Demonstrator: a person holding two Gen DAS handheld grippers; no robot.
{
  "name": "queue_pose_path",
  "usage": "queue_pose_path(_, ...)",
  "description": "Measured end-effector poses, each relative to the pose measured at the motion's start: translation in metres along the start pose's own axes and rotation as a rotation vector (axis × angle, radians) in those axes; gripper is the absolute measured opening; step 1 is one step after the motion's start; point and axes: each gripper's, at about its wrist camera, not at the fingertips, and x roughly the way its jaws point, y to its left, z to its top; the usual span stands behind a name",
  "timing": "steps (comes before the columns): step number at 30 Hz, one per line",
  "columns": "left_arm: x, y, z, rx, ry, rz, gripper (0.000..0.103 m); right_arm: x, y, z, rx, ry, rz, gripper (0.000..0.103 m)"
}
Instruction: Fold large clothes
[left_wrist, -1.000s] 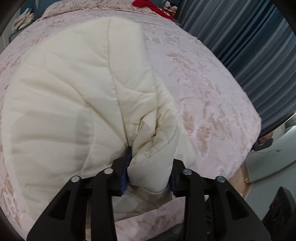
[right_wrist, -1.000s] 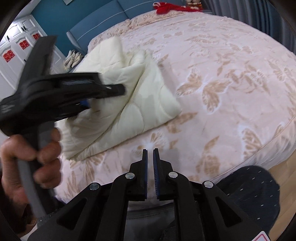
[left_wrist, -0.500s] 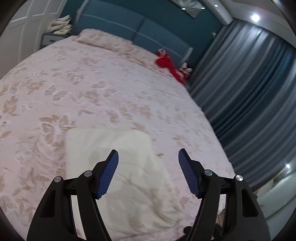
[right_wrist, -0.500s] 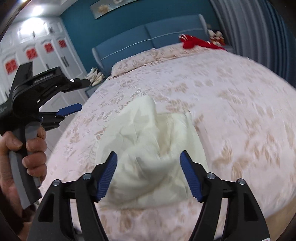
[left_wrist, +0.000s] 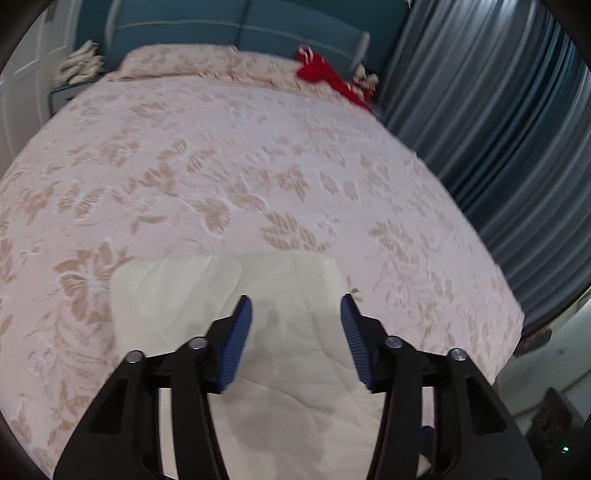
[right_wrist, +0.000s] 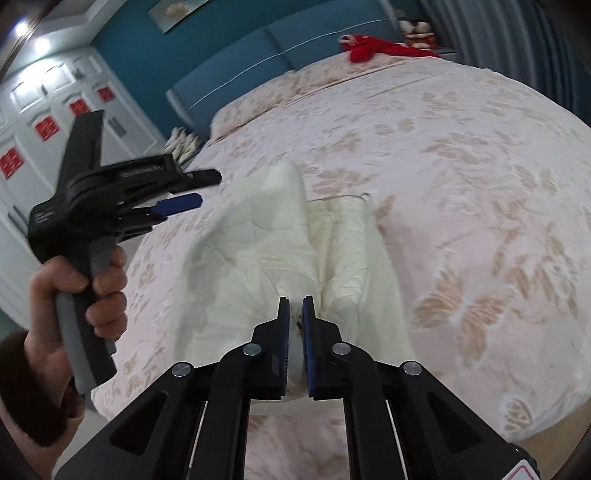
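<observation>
Across the bed (right_wrist: 461, 192) with its pink butterfly-patterned cover, the cream quilted garment (right_wrist: 280, 258) lay near the foot edge closest to you, partly folded, with one flap standing up in a soft peak and a loose bunched ridge beside it. It looked padded and light — floppy rather than stiff, likely to slump and spring open again unless you pinned the layers together. A seamed edge or a corner was probably the best place to take hold, since a pinch in the middle of the padding would only gather a lump.

Your right gripper (right_wrist: 295, 314) had just been closing, and its blue pads were nearly together on a small pinch of the cream fabric at the near edge. Your left gripper (left_wrist: 295, 314) had also just been closing, yet its pads stood apart with nothing between them, poised above the garment; from the right wrist view it hung clear in the air in your hand (right_wrist: 88, 280).

No containers were in view — only a red item (left_wrist: 325, 74) far off by the headboard.
</observation>
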Motion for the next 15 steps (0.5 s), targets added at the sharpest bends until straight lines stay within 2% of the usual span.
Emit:
queue_pose_path(2,0.017,-0.009,0.000,0.014,0.026,-0.001,0.034,0.008,-0.017,-0.008,0.041,0.025,-0.017,0.000)
queue_pose_path(8,0.069,-0.045,-0.004,0.081,0.086,0.024,0.034,0.024,-0.037,-0.025,0.058,0.073,-0.057,0.000)
queue_pose_path(15,0.114,-0.050,-0.010,0.067,0.138,0.063,0.034,0.042,-0.045,-0.031,0.067,0.123,-0.063,0.000)
